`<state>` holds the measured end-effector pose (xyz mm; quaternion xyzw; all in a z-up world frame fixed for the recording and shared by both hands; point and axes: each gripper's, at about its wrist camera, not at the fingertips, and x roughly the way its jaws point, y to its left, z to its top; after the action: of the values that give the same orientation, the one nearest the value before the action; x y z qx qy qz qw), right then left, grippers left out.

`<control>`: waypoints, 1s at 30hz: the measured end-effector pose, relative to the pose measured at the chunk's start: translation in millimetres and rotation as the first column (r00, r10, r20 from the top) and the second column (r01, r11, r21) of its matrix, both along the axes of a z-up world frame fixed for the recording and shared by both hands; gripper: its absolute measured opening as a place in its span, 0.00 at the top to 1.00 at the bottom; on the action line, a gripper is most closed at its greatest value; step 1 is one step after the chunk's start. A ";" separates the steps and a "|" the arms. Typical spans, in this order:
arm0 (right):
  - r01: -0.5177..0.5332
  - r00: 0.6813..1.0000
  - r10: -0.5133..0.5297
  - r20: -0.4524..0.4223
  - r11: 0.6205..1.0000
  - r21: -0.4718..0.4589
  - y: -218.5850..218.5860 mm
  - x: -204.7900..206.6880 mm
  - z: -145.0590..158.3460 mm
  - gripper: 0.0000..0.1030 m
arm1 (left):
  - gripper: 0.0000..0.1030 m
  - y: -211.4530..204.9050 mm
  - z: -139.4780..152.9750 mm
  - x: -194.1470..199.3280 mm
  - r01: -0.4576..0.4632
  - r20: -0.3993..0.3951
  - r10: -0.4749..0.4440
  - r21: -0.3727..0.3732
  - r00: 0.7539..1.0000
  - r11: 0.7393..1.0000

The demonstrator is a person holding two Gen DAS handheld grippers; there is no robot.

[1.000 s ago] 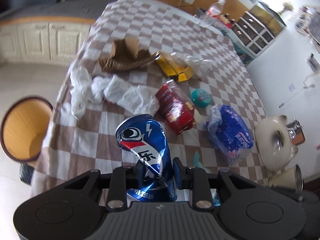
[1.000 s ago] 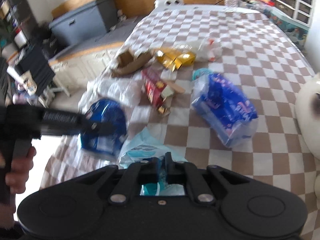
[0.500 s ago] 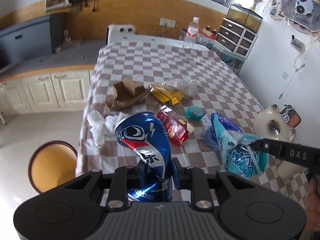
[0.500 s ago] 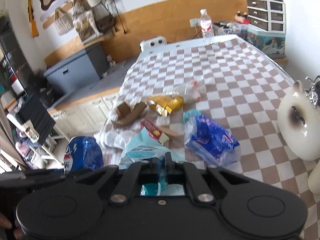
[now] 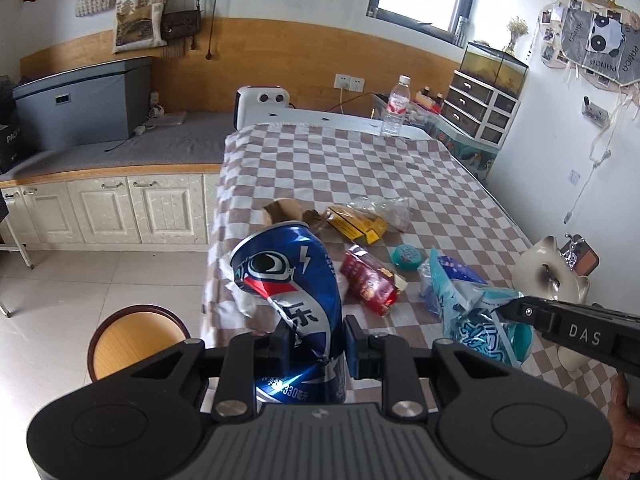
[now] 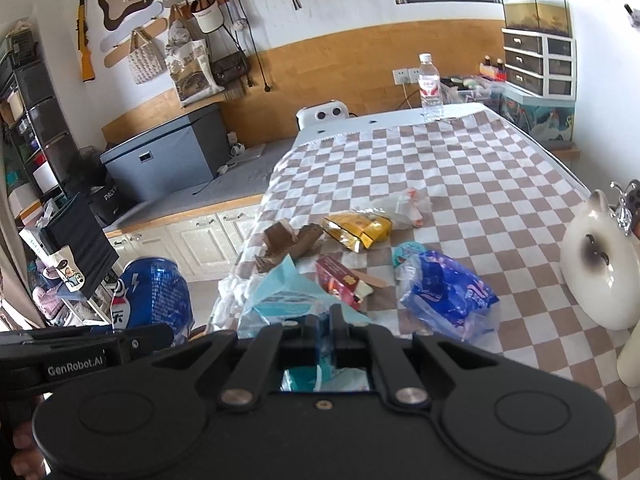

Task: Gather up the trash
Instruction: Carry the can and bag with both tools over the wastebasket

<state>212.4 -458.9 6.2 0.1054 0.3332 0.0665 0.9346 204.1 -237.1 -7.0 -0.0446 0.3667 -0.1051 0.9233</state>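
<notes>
At the far left, on the floor beside the worktop, sits a round bin with a dark rim and a yellow-orange inside, open-topped. Next to it in the left wrist view, the left gripper is clamped on a dented blue soda can, lifted clear of the checkered cloth. Further right, trash left on the worktop: torn brown cardboard, a yellow snack packet, a red wrapper, a small teal lid and a blue plastic pack. Rightmost, the right gripper pinches a crumpled light-blue wrapper, also held off the surface. The step in hand looks like carrying two picked pieces to disposal. The next move likely calls for swinging both loads left over the bin and opening the jaws, the can first since it is nearer.
</notes>
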 end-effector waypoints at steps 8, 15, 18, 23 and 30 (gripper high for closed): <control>0.031 1.000 -0.031 -0.003 0.999 -0.024 47.2 1.9 -1.0 0.96 | 0.74 58.5 -6.7 11.1 0.001 -0.010 -0.001 -0.031 1.000 1.000; 0.074 0.997 -0.076 -0.029 0.996 -0.046 109.7 21.4 -3.9 0.96 | 0.74 129.8 -13.1 36.6 0.007 -0.032 -0.009 -0.050 0.999 0.999; 0.064 0.997 -0.066 -0.042 0.997 -0.048 142.4 34.2 -7.4 0.96 | 0.74 162.1 -17.8 50.1 -0.001 -0.042 -0.001 -0.049 0.999 0.999; 0.042 0.997 -0.045 -0.065 0.998 -0.050 197.1 60.9 -18.2 0.96 | 0.74 212.2 -32.1 72.4 -0.017 -0.068 0.015 -0.034 0.998 0.999; 0.007 0.992 -0.010 -0.128 1.000 -0.023 264.2 110.9 -46.2 0.96 | 0.74 267.9 -73.7 107.4 -0.049 -0.136 0.045 -0.028 0.990 0.998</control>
<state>323.2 -194.7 -40.1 0.1006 0.3928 0.0518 0.9126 311.4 30.8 -80.7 -0.0746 0.4258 -0.0857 0.8976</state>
